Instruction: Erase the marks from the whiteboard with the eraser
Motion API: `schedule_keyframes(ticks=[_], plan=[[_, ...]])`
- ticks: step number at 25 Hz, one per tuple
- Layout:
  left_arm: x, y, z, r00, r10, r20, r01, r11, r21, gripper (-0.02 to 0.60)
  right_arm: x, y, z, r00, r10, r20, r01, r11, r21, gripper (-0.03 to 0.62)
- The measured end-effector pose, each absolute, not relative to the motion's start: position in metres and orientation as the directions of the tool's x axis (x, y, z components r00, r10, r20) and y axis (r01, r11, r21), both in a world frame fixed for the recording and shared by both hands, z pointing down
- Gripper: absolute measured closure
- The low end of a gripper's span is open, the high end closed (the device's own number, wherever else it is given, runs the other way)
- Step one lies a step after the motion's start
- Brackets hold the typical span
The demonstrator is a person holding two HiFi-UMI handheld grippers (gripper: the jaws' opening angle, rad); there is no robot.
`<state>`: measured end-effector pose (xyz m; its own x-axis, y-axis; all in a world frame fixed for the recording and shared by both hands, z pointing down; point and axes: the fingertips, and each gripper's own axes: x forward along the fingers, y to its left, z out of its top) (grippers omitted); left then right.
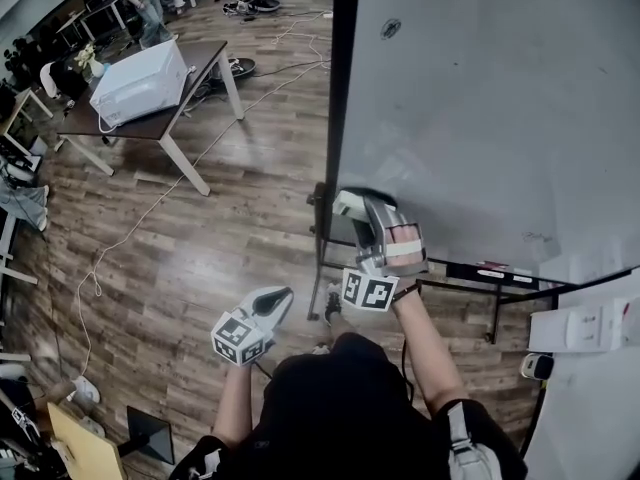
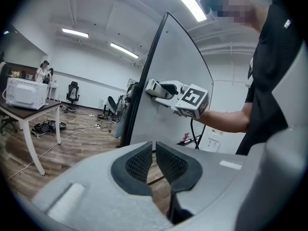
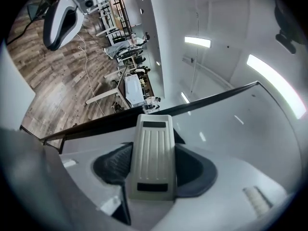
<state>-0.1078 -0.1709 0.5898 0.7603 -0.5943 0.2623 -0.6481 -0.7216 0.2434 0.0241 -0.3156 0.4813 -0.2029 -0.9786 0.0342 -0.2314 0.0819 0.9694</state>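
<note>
The large pale-grey whiteboard (image 1: 480, 98) in its black frame stands upright on the wood floor. A dark-topped table (image 1: 203, 60) bearing a white microwave (image 1: 140, 80) is well apart to its left. The person's right forearm stretches forward, with the right gripper (image 1: 348, 204) at the board's lower left, near the frame. Its jaws are clamped on the sides of the cream ribbed plastic eraser (image 3: 153, 153), whose long axis runs along the jaws, close against the board face. The left gripper (image 2: 154, 160) hangs lower, off the board, its jaws narrowed to a slit with nothing between. A dark smudge (image 1: 390, 28) sits high on the board, with fainter scribbles (image 1: 540, 238) low down.
</note>
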Motion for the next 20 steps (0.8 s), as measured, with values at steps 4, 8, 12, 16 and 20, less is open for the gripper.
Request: schedule_keyframes(ticks=[4,8,12,16,20], plan=[[-0.103,-0.173,0.587,0.771,-0.587,0.249,-0.636,-0.733,0.240,0.549,0.040,-0.312,0.410,-0.143,-0.988,-0.050,-0.332,0.000,0.943,0.341],[-0.098,-0.174,0.586,0.778,-0.580,0.242,-0.628,-0.741,0.239,0.549,0.045,-0.312,0.382,-0.120,-0.989,-0.085,-0.361,-0.037,0.932,0.341],[-0.100,-0.172,0.590,0.777,-0.577,0.250,-0.628,-0.738,0.248,0.549,0.036,-0.314,0.408,-0.134,-0.989,-0.061,-0.326,-0.015,0.945,0.341],[-0.102,-0.171,0.593,0.775,-0.578,0.257,-0.631,-0.734,0.252,0.549,0.017,-0.318,0.472,-0.172,-0.984,0.046,-0.247,0.088,0.965,0.341],[-0.102,-0.172,0.596,0.773,-0.578,0.261,-0.633,-0.730,0.258,0.549,0.007,-0.316,0.554,-0.183,-0.961,0.208,-0.152,0.237,0.960,0.341]])
